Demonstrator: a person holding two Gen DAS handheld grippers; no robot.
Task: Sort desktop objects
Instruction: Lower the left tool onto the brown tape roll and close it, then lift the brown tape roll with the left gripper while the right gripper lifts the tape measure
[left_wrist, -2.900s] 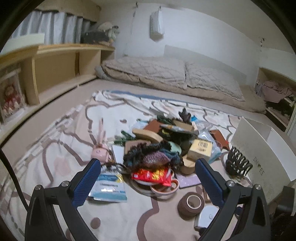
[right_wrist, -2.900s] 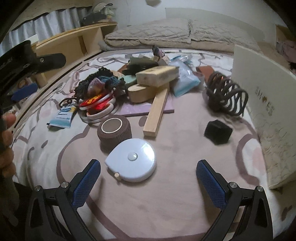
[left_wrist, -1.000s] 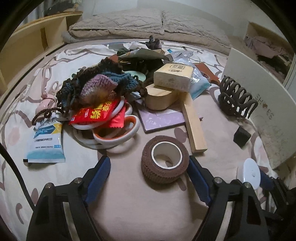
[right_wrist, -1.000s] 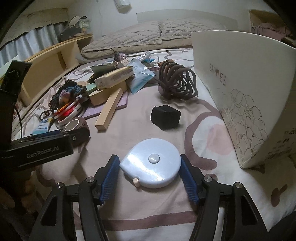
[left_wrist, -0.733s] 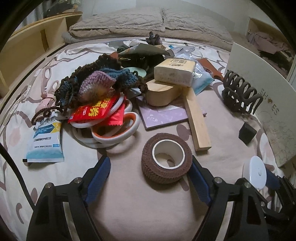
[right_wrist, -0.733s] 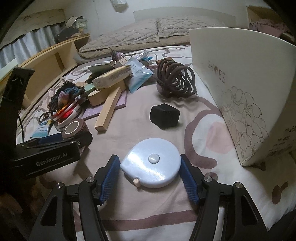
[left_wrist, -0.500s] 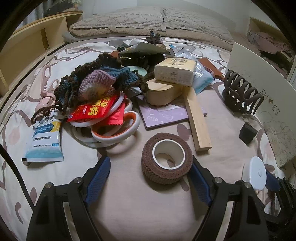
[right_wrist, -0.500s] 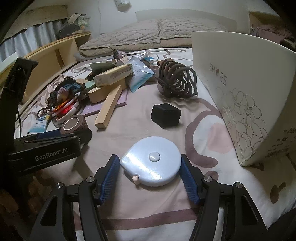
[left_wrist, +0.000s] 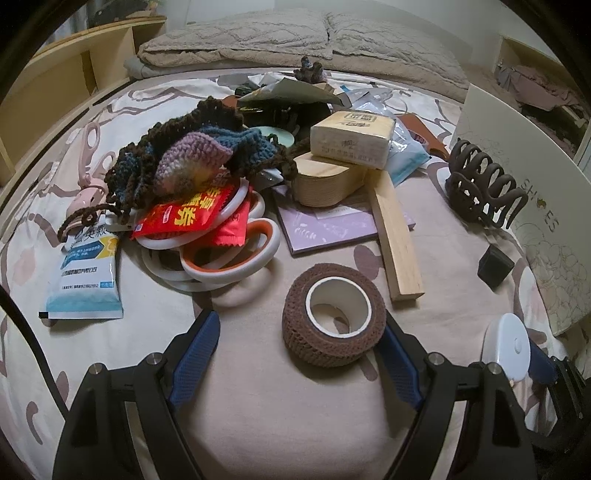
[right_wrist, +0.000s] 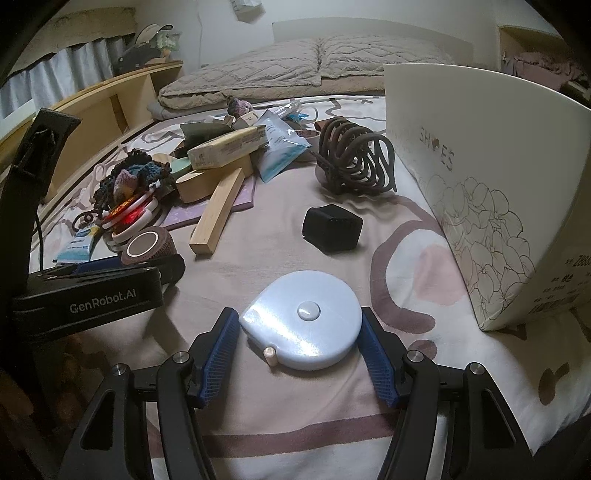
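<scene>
Left wrist view: left gripper (left_wrist: 297, 341) low centre, jaws wide; brown tape roll (left_wrist: 333, 319) between them, touching only the right pad.

Right wrist view: right gripper (right_wrist: 300, 356) jaws narrowed around white tape measure (right_wrist: 303, 319), lower centre; contact unclear.

A wide bed (right_wrist: 424, 373) under a cream sheet with mauve looping lines, beige quilted pillows (left_wrist: 295, 33) at its head, pale wooden shelving (right_wrist: 110, 107) alongside, a white wall (right_wrist: 314, 11) behind.

Left gripper (left_wrist: 299, 354) straddles brown tape roll (left_wrist: 333, 318); right pad touching, left pad apart.
</scene>
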